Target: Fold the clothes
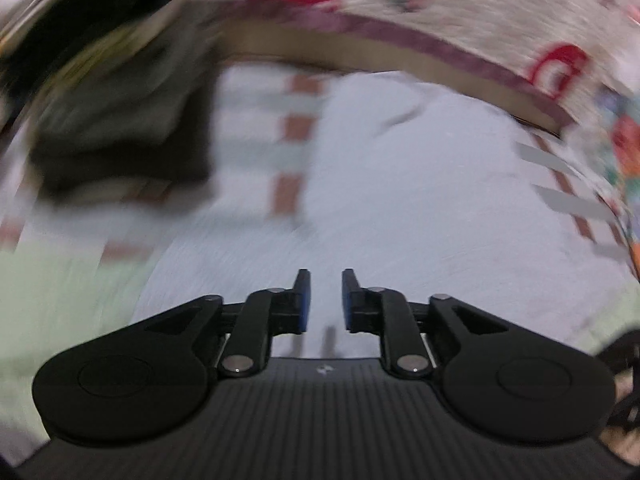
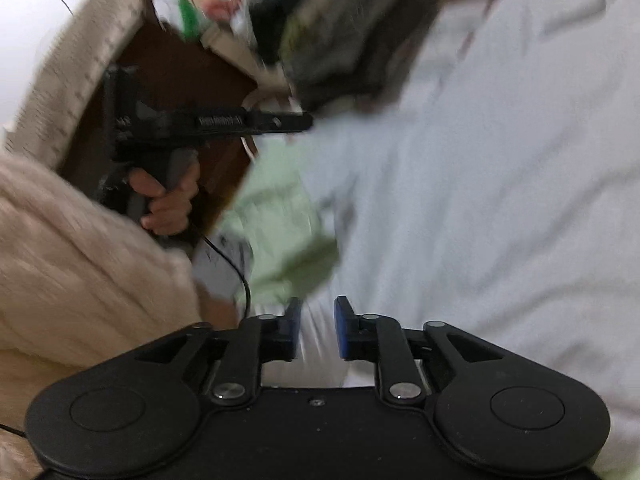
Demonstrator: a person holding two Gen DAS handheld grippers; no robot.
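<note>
lying spread and unfolded, the white garment (image 2: 480, 168) is waiting; left gripper (image 1: 325, 300) and right gripper (image 2: 316, 328) are hovering parted, empty.

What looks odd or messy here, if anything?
Mostly the dark clothes, dumped in a crumpled heap at the far edge of the white garment. Both views are motion-blurred. Left gripper and right gripper are open, holding nothing.
</note>
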